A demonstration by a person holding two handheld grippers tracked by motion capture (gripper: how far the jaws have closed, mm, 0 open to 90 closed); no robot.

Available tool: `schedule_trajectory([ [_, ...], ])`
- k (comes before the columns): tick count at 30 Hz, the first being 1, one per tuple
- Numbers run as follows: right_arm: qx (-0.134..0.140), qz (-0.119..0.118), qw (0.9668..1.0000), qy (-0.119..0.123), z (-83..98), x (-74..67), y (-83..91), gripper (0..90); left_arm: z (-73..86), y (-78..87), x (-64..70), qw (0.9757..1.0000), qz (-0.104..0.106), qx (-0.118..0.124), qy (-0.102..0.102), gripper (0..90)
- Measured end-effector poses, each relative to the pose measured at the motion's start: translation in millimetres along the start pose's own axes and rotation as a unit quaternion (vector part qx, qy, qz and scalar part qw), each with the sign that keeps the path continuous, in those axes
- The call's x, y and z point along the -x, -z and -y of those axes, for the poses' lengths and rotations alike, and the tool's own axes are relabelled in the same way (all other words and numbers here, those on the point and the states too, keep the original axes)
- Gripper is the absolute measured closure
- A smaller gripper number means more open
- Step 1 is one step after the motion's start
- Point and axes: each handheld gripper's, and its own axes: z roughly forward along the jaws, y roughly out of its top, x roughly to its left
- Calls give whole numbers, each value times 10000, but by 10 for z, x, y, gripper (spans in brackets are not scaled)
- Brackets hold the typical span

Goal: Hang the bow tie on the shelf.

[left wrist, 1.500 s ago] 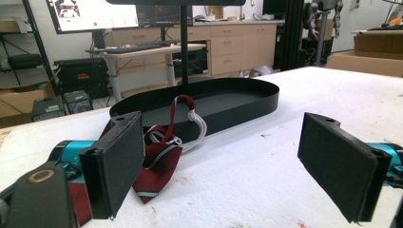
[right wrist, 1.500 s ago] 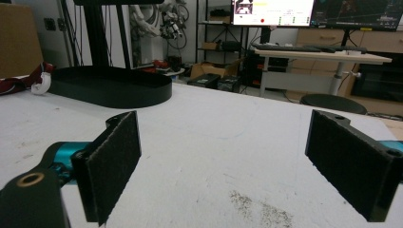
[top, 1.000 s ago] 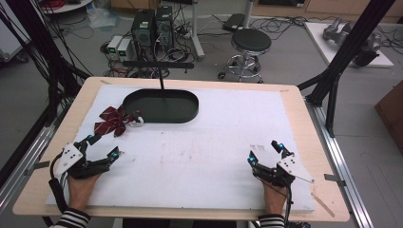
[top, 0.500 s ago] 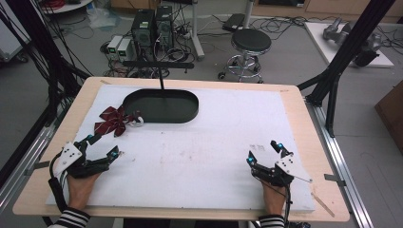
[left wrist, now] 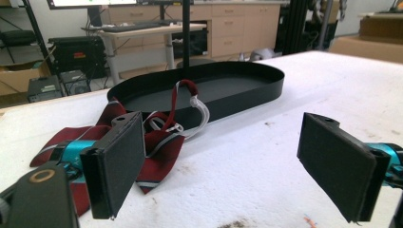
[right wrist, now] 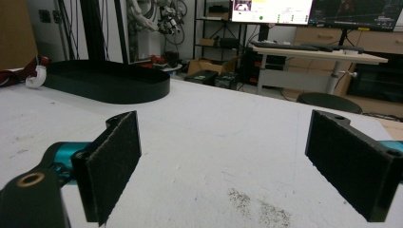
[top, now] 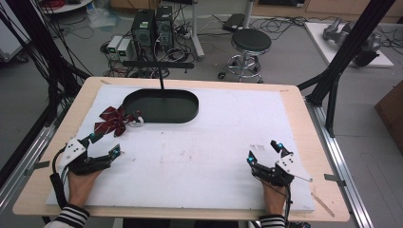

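A dark red striped bow tie (top: 113,120) with a white clasp lies on the white table mat just left of a black oval tray (top: 161,106). My left gripper (top: 104,144) rests at the near left, open, a short way in front of the tie. In the left gripper view the tie (left wrist: 157,142) lies partly behind the left jaw, its strap loop arching up before the tray (left wrist: 209,90). My right gripper (top: 264,151) sits open at the near right with nothing between its jaws. The right gripper view has the tray (right wrist: 107,80) far off to the left.
A thin black post (top: 160,78) with a crossbar rises from the tray's far side. The white mat (top: 214,137) covers most of the wooden table top. A stool (top: 251,42), computer boxes and cables stand on the floor beyond the far edge.
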Motion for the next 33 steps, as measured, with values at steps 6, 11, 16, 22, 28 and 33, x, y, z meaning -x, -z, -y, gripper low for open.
schedule_trajectory([
  [6, -7, 3, 10000, -21, -1, -1, -3, 107, -132, -69, -69, 9999, 37, -92, 24, 166],
  [11, -7, -1, 10000, -35, 0, 1, -1, 107, -259, -144, -138, 9997, 90, -202, 57, 166],
  [16, -4, 4, 10000, -51, 0, 0, 0, 107, -401, -214, -185, 9993, 143, -339, -59, 168],
  [22, 5, 16, 10000, -6, 1, -1, 0, 107, -524, -324, -214, 9989, 241, -403, -7, 174],
  [28, 42, 18, 10000, -14, 1, 5, -2, 107, -644, -464, -279, 9982, 260, -543, -10, 174],
  [33, 12, 18, 10000, -21, 1, -1, 2, 107, -700, -556, -329, 9969, 283, -728, 47, 175],
])
